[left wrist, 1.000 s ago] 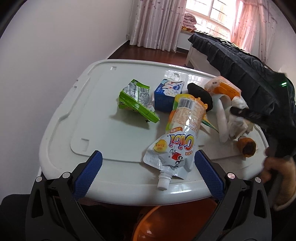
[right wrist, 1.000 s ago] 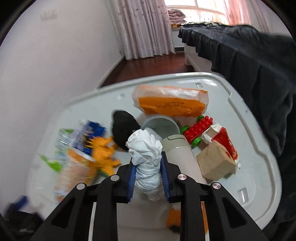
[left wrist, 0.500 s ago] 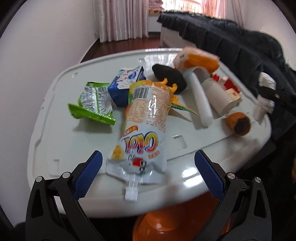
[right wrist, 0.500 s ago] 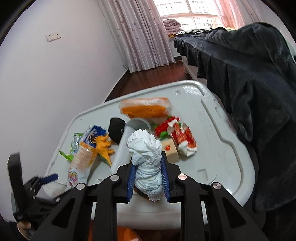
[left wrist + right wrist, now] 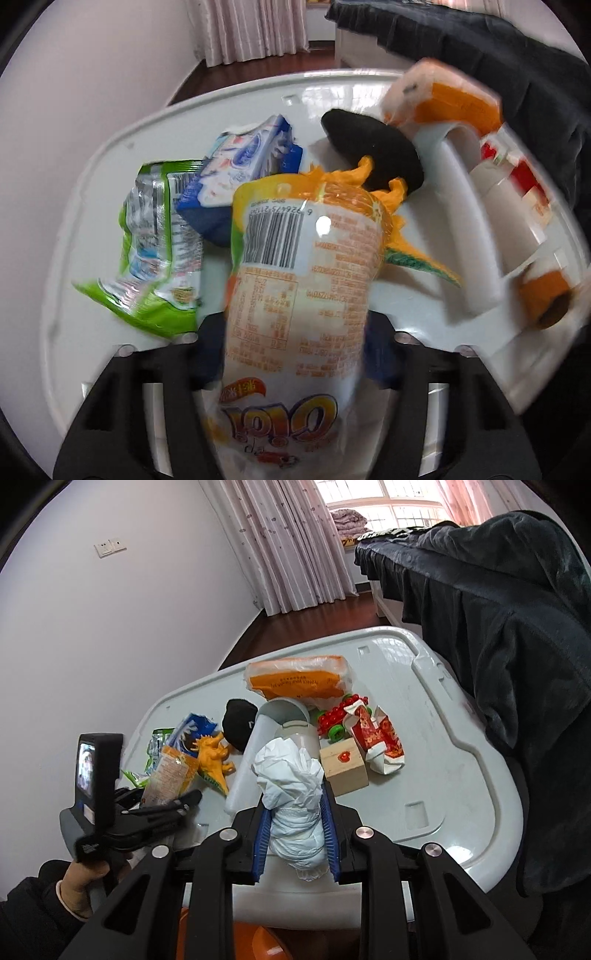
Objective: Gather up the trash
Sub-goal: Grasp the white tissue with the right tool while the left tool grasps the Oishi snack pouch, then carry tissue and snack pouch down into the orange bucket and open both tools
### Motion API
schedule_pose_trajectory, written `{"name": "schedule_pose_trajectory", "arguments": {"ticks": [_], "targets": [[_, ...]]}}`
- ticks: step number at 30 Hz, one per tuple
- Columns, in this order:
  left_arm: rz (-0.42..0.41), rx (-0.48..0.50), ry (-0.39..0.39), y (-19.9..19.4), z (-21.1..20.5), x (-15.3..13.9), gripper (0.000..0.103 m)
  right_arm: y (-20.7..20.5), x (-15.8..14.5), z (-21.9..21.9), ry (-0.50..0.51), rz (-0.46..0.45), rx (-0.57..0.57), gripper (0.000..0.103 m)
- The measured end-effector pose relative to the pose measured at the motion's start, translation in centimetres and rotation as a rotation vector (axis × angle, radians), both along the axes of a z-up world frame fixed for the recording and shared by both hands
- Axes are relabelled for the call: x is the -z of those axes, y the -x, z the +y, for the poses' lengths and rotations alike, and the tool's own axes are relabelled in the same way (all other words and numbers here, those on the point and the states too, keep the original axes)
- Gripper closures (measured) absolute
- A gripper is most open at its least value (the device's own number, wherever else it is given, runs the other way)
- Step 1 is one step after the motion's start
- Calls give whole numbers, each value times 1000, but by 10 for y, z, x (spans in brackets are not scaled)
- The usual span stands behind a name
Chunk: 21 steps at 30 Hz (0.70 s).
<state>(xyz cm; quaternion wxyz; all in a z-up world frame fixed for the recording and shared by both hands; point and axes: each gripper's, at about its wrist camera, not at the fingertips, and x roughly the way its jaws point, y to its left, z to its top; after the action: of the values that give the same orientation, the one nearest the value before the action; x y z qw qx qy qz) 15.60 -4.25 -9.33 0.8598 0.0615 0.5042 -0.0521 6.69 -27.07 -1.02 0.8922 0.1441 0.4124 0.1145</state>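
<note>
Setting: bedroom with pink curtains; a pale grey plastic lid serves as worktop (image 5: 461, 760), with an orange bin (image 5: 255, 941) below its near edge.
Left gripper (image 5: 295, 354): fingers have just been closing around the orange-and-white printed drink pouch (image 5: 303, 280), which lies between them; whether they press on it yet I cannot tell (that view is blurred).
Right gripper (image 5: 295, 834): fingers narrowly apart, clamped on a crumpled white tissue wad (image 5: 291, 786), held over the near edge, likely for dropping.
Remaining trash: green foil wrapper (image 5: 159, 243), blue-and-white carton (image 5: 243, 166), torn red-and-white packet (image 5: 376, 738).
Not trash: orange plastic dinosaur (image 5: 214, 757), wooden block (image 5: 343, 764).
</note>
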Motion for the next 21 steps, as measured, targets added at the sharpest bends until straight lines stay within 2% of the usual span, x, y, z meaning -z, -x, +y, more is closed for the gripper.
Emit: {"name": "schedule_pose_trajectory", "arguments": {"ticks": [1,6,10,15,18,21], "targets": [[-12,-22,-33,3,0,-1,51,0,1,1,1,1,-2,77],[-57,-25,-62,26,-5,-18,54,1,-1,6,19,-6,-12,77],[-92,-11,-16,62,-5,-56,54,9,-9,13,34,-16,-30,77],[-130,45,24,123,-8,-100,54,46,-22,33,46,-16,-117,77],[-121,52,42,145,-6,-109,54,72,-21,42,12,30,-168,77],[-98,41,55,163,1,-106,54,93,-16,50,9,83,-196,77]]}}
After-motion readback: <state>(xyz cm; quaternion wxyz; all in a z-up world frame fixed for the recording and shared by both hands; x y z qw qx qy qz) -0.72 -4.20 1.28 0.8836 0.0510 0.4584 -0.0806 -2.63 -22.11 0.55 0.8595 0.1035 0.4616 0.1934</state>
